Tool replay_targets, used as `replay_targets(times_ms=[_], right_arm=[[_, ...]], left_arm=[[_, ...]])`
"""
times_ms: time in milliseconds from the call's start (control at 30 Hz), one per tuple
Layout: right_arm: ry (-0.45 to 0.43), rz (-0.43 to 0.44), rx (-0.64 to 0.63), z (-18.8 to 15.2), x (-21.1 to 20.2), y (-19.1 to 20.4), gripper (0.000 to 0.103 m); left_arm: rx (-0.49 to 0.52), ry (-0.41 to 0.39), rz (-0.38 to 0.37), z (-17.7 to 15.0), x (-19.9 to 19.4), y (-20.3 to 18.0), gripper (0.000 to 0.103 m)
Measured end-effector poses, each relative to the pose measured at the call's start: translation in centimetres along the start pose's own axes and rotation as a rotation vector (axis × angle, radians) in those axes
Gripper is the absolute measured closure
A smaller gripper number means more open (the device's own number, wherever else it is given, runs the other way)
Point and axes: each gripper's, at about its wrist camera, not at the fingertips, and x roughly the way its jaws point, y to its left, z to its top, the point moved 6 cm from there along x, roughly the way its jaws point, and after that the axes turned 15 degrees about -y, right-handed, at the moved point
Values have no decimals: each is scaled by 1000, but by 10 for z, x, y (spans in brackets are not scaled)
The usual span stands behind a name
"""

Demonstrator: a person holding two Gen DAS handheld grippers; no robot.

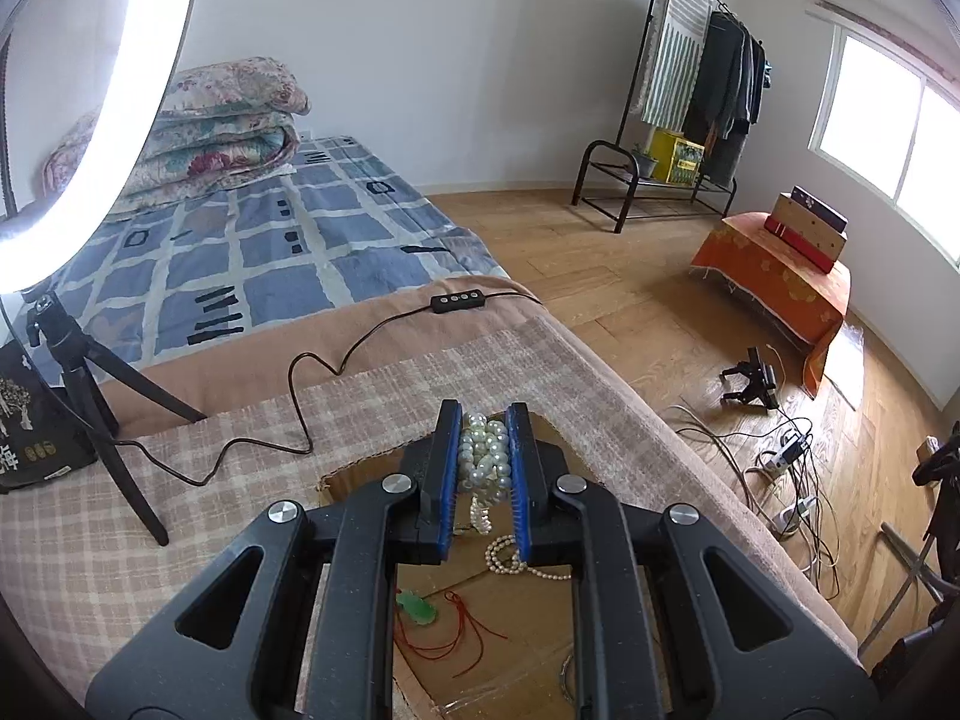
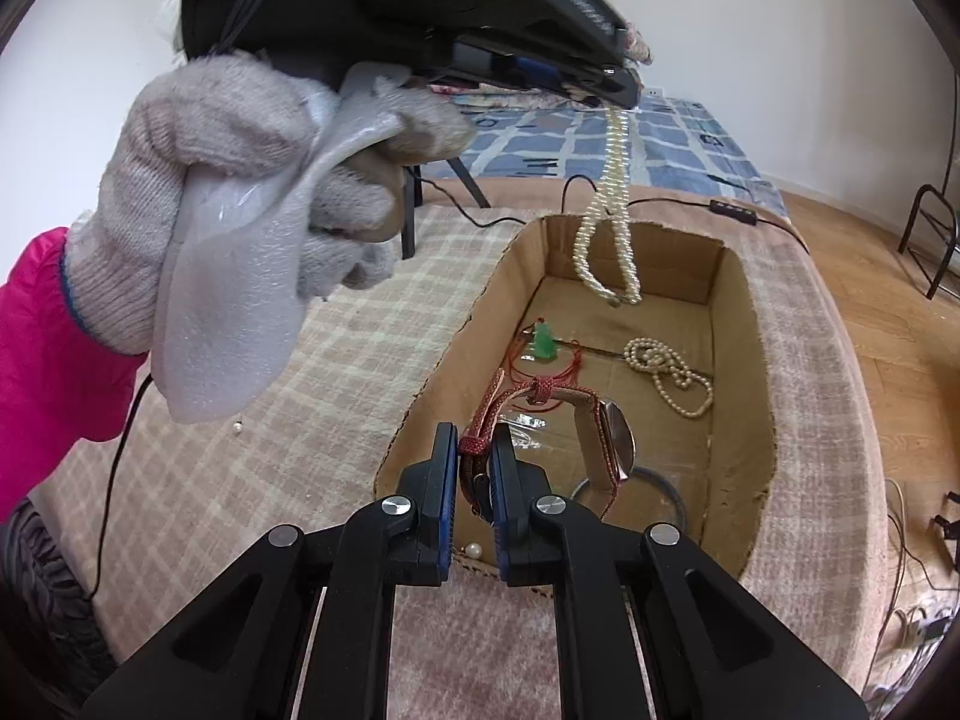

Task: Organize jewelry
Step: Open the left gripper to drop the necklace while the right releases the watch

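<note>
My left gripper (image 1: 485, 423) is shut on a bunch of pearl strands (image 1: 483, 456); in the right wrist view it is held high over the cardboard box (image 2: 735, 324) and the pearl necklace (image 2: 612, 222) hangs from it into the box. My right gripper (image 2: 474, 444) is shut on the red strap of a wristwatch (image 2: 609, 438) above the box's near end. On the box floor lie a green jade pendant (image 2: 544, 343) on red cord, a small pearl string (image 2: 666, 372), and a dark ring-shaped bangle (image 2: 666, 483).
The box sits on a checked pink cloth (image 2: 288, 420) on a bed. A loose pearl (image 2: 474, 551) lies by the box's near rim, another one (image 2: 239, 429) on the cloth. A ring light on a tripod (image 1: 90, 396) with its cable (image 1: 300, 396) stands left.
</note>
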Motion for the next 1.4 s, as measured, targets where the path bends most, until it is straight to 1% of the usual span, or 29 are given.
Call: replay_targets(times_ms=[67,167,200,233,267,300,333,367,400,567,700,900,1067,1200,1333,1400], right_arm=[[5,2,3,-1,5,1,94],[1,6,3,0,8,1,94],[-5,0,2,2,8,0,92],[-4,-7,1,3,9,-1,90],[3,-21,1,2,10,-3,78],[10,-37,5,2,11,-5,59],[3,-50,9,3,11,-6,48],[-17,-69,12,4,8,-8,33],[-40,-76,18,6,4,-8,28],[-57,-93,58,12,-2,-14,25],[-53,-109,49,15,-4,-14,25],[-57,-125,41,17,-16,-8,25],[-87,-139,42,23,-32,-2,25],[-98,-150,47,26,-44,5,25],[-109,-162,24,29,-56,16,25],[-123,-164,13,31,-63,23,25]], left_arm=[[-5,11,7,-3,6,3,90],[-15,32,-8,-6,12,4,89],[-19,37,-9,-6,12,5,86],[-26,40,-14,-6,13,5,67],[-35,36,-17,-5,11,6,45],[-40,17,-22,-2,8,7,39],[-39,1,-21,-1,5,6,38],[-33,-2,-21,1,3,5,37],[-26,4,-23,1,2,4,37],[-11,13,-25,-1,-4,1,37],[-7,15,-26,-1,-10,0,37],[0,4,-20,4,-29,4,37],[12,-9,-4,9,-53,17,37],[1,-33,18,17,-79,33,37],[0,-52,33,23,-111,50,37],[38,-64,51,24,-130,58,37]])
